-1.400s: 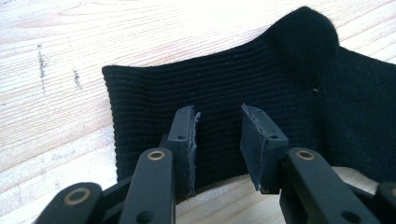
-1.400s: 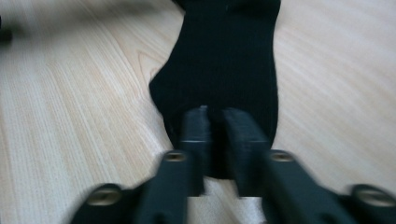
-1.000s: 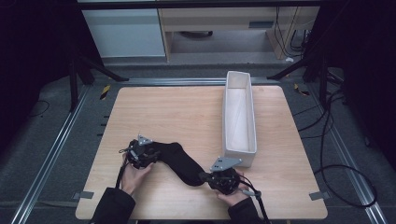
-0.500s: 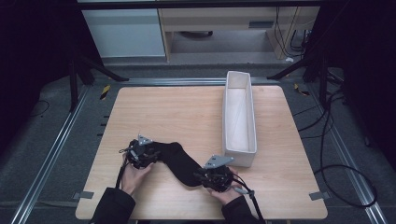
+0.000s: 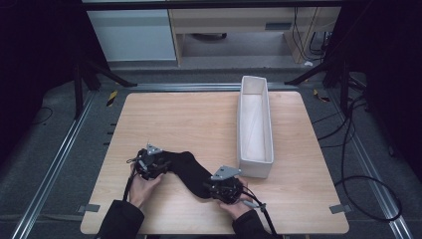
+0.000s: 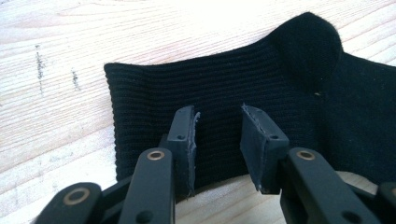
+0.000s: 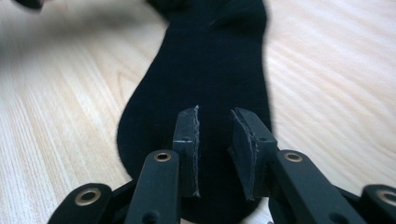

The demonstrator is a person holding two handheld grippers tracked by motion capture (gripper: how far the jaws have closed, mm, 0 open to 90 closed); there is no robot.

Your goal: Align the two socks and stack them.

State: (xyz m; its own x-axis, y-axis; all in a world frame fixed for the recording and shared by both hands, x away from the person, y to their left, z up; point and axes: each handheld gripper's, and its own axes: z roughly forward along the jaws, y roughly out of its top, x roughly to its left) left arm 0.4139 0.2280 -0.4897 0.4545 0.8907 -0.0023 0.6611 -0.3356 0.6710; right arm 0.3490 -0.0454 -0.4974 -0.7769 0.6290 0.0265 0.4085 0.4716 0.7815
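A black sock (image 5: pixel 185 168) lies flat on the wooden table (image 5: pixel 199 119) near the front edge. Its ribbed cuff (image 6: pixel 154 88) is at the left and its toe (image 7: pixel 154 140) at the right. My left gripper (image 5: pixel 160 164) stands open over the cuff, its jaws (image 6: pixel 218 122) apart with the fabric lying under them. My right gripper (image 5: pixel 213 186) hovers over the toe end with its jaws (image 7: pixel 215 122) apart. They have just been opening, and no fabric is pinched between the pads (image 7: pixel 187 140). A hand holds each gripper from the table's front.
A long white box (image 5: pixel 256 79) stands on the right half of the table, its near end (image 5: pixel 255 169) just right of my right gripper. Cables trail on the floor to the right. A metal frame runs around the table.
My right gripper has slid a little left along the sock's toe end and its jaws have opened, letting go of the sock. The left gripper has stayed put.
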